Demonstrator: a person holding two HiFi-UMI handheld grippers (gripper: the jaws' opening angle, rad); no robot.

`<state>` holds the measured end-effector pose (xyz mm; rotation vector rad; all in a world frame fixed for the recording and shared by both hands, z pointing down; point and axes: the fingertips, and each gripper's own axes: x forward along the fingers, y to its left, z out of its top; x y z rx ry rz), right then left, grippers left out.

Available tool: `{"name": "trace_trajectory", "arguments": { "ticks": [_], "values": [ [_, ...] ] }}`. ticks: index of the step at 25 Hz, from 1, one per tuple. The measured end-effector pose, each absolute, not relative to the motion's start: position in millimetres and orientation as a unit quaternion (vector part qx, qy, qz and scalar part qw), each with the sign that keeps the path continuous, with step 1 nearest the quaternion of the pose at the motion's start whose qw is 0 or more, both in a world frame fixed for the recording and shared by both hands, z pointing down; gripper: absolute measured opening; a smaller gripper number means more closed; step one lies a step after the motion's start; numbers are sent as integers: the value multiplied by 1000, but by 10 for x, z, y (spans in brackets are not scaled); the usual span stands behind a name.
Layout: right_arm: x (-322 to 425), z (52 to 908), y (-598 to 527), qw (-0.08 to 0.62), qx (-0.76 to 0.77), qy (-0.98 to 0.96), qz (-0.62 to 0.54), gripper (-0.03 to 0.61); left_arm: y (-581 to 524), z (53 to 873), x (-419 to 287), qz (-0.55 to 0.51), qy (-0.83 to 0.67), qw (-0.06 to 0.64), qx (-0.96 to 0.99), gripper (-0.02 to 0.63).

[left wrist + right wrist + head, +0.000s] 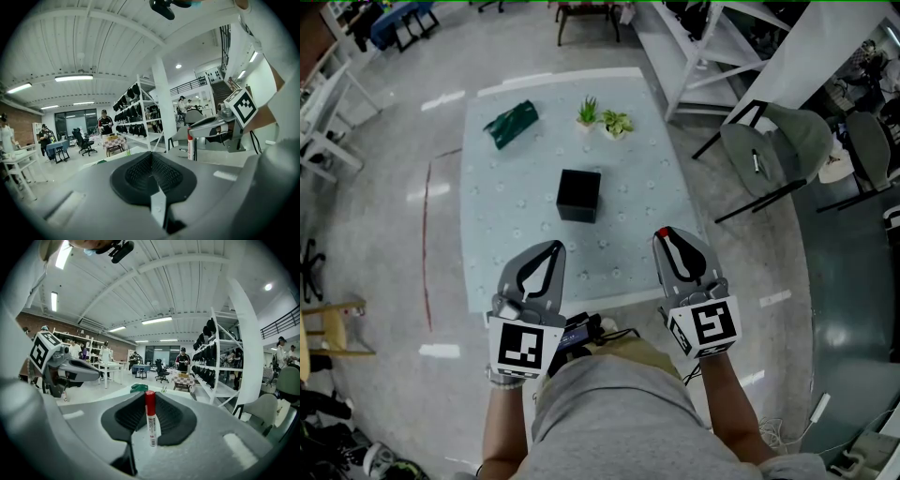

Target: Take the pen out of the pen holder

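Observation:
The black cube pen holder (579,194) stands in the middle of the pale table (506,234), and I see no pen sticking out of it. Both grippers hover side by side over the table's near edge, short of the holder. My right gripper (669,236) is shut on a white marker pen with a red cap (150,420), which stands upright between its black pads; from the head view the pen (675,249) shows inside the jaws. My left gripper (553,247) is shut with nothing in it, its pads (140,174) meeting.
A green pouch (512,123) and two small potted plants (588,112) (616,123) sit at the table's far end. Grey chairs (773,141) and a white shelf frame (703,47) stand to the right. Other people work at distant tables and racks.

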<state>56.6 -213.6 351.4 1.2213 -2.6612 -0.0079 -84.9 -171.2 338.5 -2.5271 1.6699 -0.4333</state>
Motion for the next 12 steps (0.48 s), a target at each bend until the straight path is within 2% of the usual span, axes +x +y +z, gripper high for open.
{"name": "trace_trajectory", "arguments": {
  "ticks": [12],
  "values": [
    [529,3485,-2140,106,410,-906,-9,63,-1694,3437,-858,-143,548,32,-824,6]
  ]
}}
